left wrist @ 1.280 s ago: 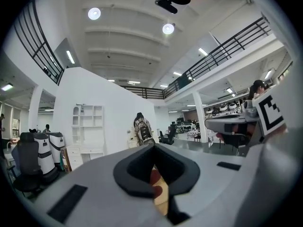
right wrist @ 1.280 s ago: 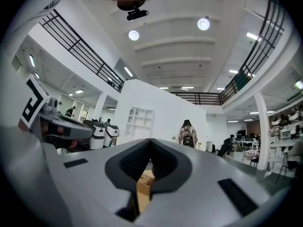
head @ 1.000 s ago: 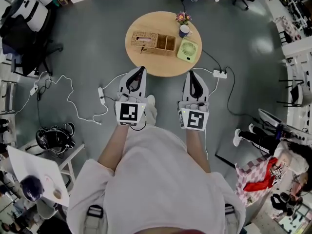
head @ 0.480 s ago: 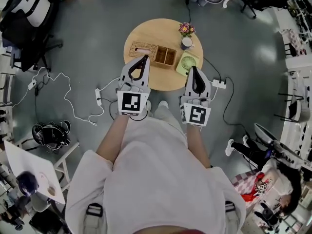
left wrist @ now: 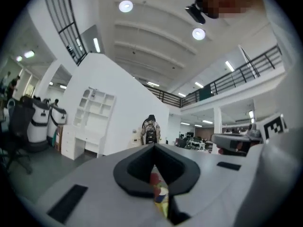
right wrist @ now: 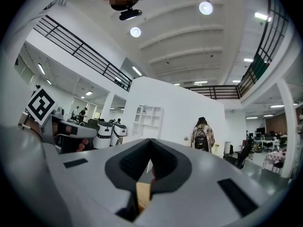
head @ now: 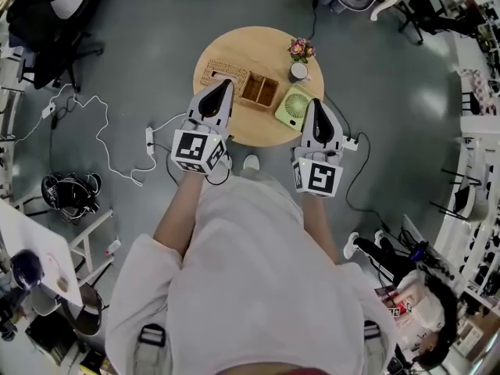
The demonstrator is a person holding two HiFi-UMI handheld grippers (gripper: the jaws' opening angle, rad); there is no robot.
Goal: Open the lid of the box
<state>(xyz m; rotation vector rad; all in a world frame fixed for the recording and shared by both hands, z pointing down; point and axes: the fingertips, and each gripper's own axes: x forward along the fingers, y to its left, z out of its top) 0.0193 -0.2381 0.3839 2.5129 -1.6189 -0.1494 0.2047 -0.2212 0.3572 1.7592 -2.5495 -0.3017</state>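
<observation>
A woven wicker box (head: pixel 219 74) with a slotted lid lies on the left part of the round wooden table (head: pixel 251 47), next to an open wooden organiser (head: pixel 262 91). My left gripper (head: pixel 227 83) is held level with its shut tips over the wicker box's right end; nothing is between the jaws. My right gripper (head: pixel 313 101) reaches over the table's right edge beside a green fan (head: pixel 292 104), jaws together and empty. In the left gripper view the left gripper (left wrist: pixel 154 146) shows only a sliver of colour below its tips. In the right gripper view the right gripper (right wrist: pixel 150 141) shows a strip of wood there.
A flower pot (head: pixel 301 49) and a mug (head: pixel 298 70) stand at the table's far right. White cables (head: pixel 101 143) and power strips (head: pixel 349 141) lie on the grey floor around the table. A person with a backpack (right wrist: pixel 202 136) stands far off by a white wall.
Both grippers have moved forward from the floor side of the table to over its near edge, as the person stepped up to it. The left gripper has rolled slightly.
</observation>
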